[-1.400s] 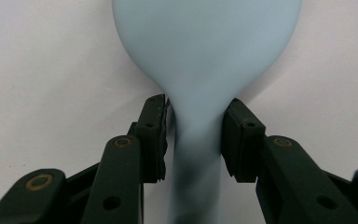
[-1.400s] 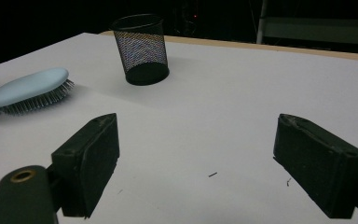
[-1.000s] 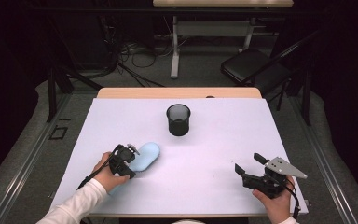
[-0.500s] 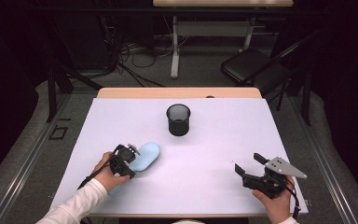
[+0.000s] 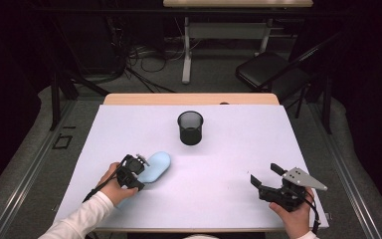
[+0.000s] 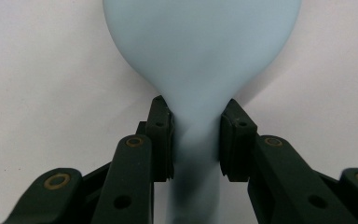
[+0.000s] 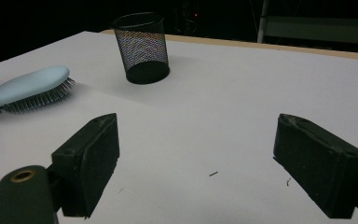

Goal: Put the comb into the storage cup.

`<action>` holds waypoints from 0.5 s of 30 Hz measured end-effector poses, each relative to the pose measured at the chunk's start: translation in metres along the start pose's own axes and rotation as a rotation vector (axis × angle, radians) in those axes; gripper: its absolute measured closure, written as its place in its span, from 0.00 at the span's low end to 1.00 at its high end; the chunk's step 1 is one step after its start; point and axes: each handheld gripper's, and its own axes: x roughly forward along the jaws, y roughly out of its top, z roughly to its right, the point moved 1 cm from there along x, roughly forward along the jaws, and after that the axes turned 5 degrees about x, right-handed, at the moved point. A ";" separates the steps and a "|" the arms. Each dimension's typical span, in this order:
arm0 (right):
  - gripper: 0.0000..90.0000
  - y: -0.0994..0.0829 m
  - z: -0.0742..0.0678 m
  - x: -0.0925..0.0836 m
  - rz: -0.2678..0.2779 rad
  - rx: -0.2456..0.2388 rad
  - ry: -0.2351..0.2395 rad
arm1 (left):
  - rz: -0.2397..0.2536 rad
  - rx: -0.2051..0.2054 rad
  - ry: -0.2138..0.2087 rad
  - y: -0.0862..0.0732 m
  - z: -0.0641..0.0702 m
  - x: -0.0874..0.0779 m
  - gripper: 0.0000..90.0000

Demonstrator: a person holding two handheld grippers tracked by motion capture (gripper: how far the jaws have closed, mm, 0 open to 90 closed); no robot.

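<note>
A light blue hairbrush (image 5: 157,166) lies bristles down on the white table (image 5: 238,149), left of centre. My left gripper (image 5: 138,170) is shut on its handle. In the left gripper view both pads press the narrow neck of the handle (image 6: 196,154), and the brush's oval back (image 6: 200,46) spreads out beyond the jaws. At the front right my right gripper (image 5: 264,174) rests open above the tabletop, its jaws pointing toward the table's middle. Its view has bare table between the wide-apart jaws (image 7: 196,158), with the brush (image 7: 30,85) far off to the left.
A black mesh cup (image 5: 190,128) stands upright near the table's centre, behind the brush and seen as well in the right gripper view (image 7: 142,46). Past the far wooden edge (image 5: 189,98) are floor cables, a desk frame and a dark chair (image 5: 271,69).
</note>
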 end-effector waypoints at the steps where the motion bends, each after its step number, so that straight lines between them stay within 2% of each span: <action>1: 0.15 0.000 0.000 0.000 -0.001 0.003 0.001 | -0.001 0.000 0.002 0.000 0.000 0.000 0.77; 15: 0.15 0.000 0.000 0.001 -0.001 -0.001 -0.003 | 0.028 -0.001 0.001 -0.003 0.000 0.000 0.78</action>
